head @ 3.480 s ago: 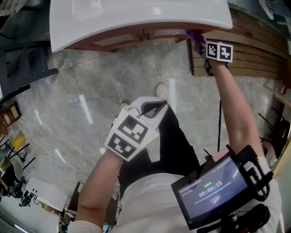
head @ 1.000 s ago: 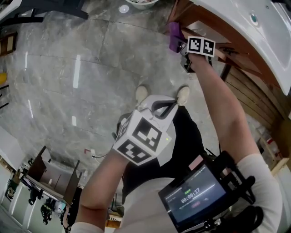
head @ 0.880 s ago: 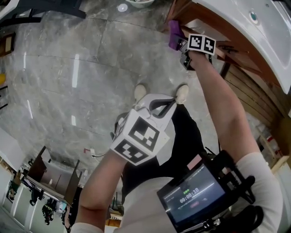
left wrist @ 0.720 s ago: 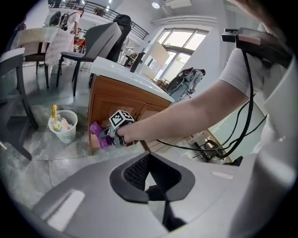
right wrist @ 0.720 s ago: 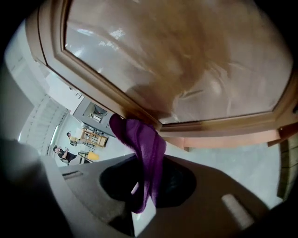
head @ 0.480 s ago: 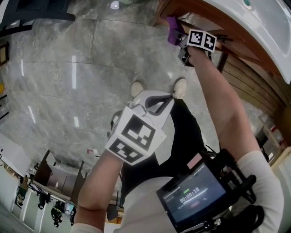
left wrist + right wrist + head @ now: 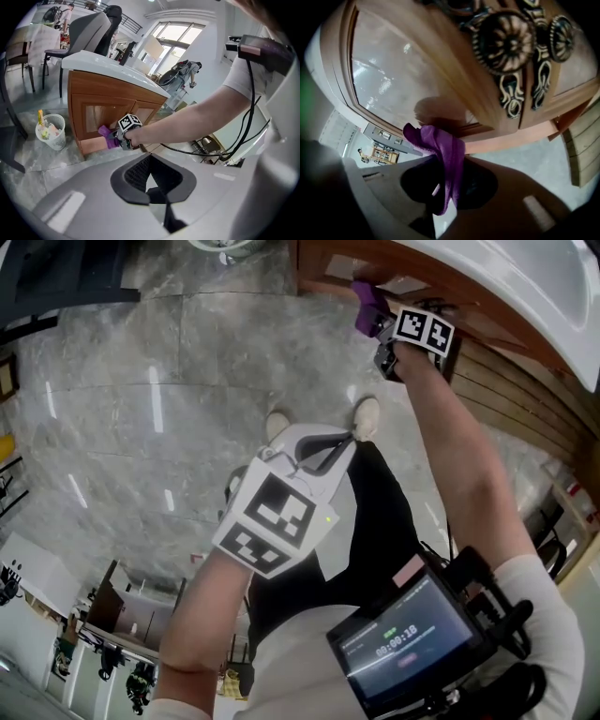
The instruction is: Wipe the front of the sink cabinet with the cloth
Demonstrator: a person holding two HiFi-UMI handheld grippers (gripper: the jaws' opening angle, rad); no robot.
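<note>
Head view: the right gripper is reaching out at arm's length and pressing the purple cloth against the sink cabinet, low on the front, just under the white basin top. The left gripper is hanging idle above the marble floor, well apart from the work. At that stretch, pressure may be hard to hold even, and a slip could knock the hard gripper body into the wood.

Left gripper view: its own fingers are sitting pressed together with nothing between them. Beyond them, the cloth is touching the bottom of the cabinet near its left corner, with a wastebasket standing just beside that corner. A wide sweep leftward could run off the edge toward the basket.

Right gripper view: the fingers are clamping the cloth, which is bunching into a narrow fold against the lower rail of the glossy door. That is the main worry: only a thin ridge is meeting the wood, so drag could be tugging it out of the fingers or leaving streaks. The ornate knobs are sitting close by; a pass that way could snag the loose tail.
</note>
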